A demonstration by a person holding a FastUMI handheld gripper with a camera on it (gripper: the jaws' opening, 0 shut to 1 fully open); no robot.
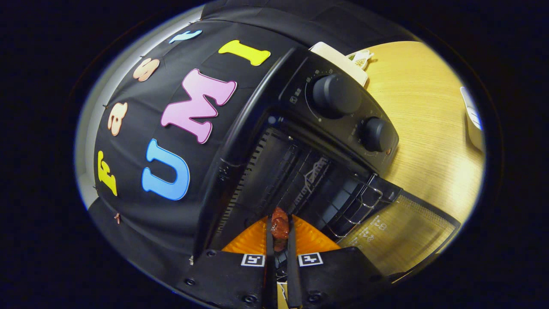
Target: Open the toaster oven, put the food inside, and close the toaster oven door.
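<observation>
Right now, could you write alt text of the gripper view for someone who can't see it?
The gripper is shut on a reddish-brown piece of food, pointing into the open toaster oven. Its door hangs down over a wooden table; two knobs sit beside the opening.

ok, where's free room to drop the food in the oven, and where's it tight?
The gripper is shut on the food, facing the open toaster oven. Bare patch: the wire rack just ahead of the fingers, between the cavity's side walls. Tight: the rack's raised wire front by the lowered door. Bare wooden table lies past the knobs.
</observation>
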